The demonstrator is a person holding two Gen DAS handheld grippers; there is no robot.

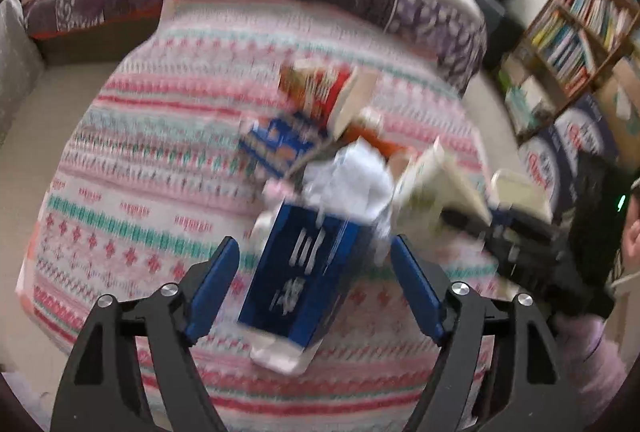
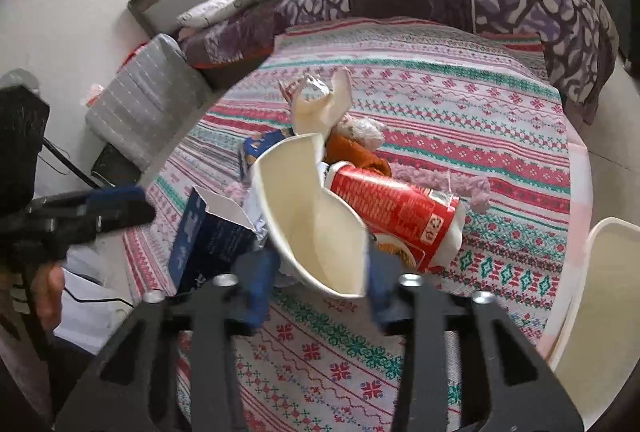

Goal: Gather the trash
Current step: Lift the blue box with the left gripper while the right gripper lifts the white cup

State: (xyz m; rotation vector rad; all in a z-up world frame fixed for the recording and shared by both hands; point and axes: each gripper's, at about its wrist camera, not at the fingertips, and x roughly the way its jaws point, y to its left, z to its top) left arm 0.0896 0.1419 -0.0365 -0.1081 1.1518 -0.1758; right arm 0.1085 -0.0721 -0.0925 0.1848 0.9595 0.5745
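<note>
A bedroom, mid-cleanup: I work 2 claws over a pile of trash heaped on the patterned bedspread (image 2: 460, 100).

My left gripper (image 1: 314, 282) stands with its jaws apart, the dark blue carton (image 1: 300, 272) lying between the blue pads but touched by neither, as far as the blurred left view shows. My right gripper (image 2: 320, 274) has its jaws drawn close around the rim of a torn white paper cup (image 2: 316, 212); the pads sit on either side of the cup's lower wall and appear to press it, though blur hides the exact contact.

What could go wrong, as I judge it: the cup is split down 1 side and thin-walled, so a pinch on its edge may fold it and let it slip out as I carry it. The red cup (image 2: 400, 216) rests against the white cup's far side and could roll off the bed if I drag its neighbour. On the left, the carton sits tilted with crumpled white paper (image 1: 352, 180) stuffed at its open top; closing off-centre would likely push it sideways or spill the paper rather than seize it.

The rest of the pile, including a blue snack packet (image 1: 280, 144) and a red-and-white box (image 1: 328, 92), lies just beyond both claws, toward the folded purple quilt (image 2: 440, 0). No bin is clearly visible.
</note>
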